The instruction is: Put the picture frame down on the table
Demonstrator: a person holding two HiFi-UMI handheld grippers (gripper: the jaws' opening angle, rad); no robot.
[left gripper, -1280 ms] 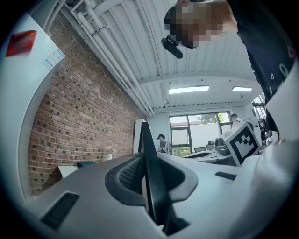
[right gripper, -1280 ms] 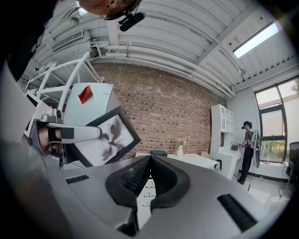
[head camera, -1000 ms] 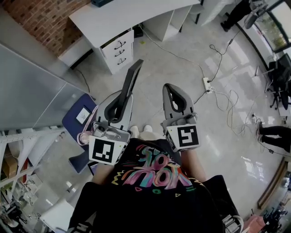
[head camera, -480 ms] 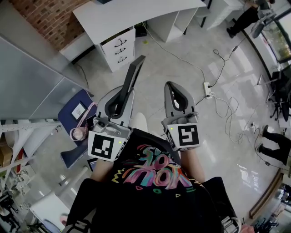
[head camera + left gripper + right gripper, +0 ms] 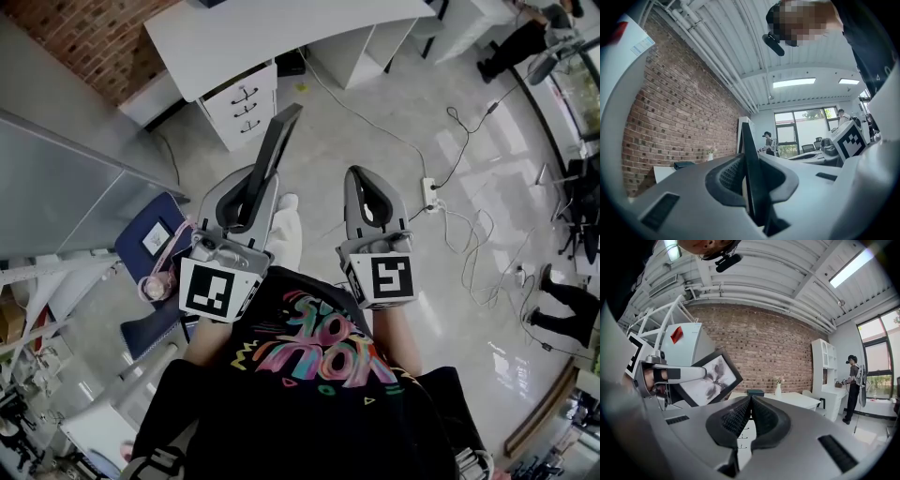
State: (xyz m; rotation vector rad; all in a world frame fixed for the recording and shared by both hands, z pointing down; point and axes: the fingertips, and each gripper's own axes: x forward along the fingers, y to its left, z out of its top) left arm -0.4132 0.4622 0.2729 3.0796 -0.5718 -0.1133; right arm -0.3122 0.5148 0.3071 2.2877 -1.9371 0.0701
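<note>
Black-edged and thin, the picture frame (image 5: 277,148) sits clamped in the left claw (image 5: 250,190), its lower part sunk between the two jaws and the rest reaching well past their tips. From the head view it appears edge-on, a dark slat. The left gripper view shows the same: the frame (image 5: 746,140) stands upright in the left claw (image 5: 751,180), both ribbed pads pressed against its sides. The right gripper view catches its face (a pale print with a dark, flower-like shape) where the frame (image 5: 707,378) tilts to the left of the right claw (image 5: 751,401).

That right claw (image 5: 367,178) is closed with nothing in it, its jaw tips meeting. It is held just beside the left one, at about the same height.

Ahead of both claws, well apart from the frame, lies the white worktop (image 5: 281,28), with a white drawer unit (image 5: 246,98) under its near edge. The frame touches neither. Beyond the right claw's tips the worktop (image 5: 797,399) carries a small white vase (image 5: 778,389) in front of a brick wall (image 5: 773,352). Off to that claw's right, a person (image 5: 853,385) stands by the white shelving.
</note>
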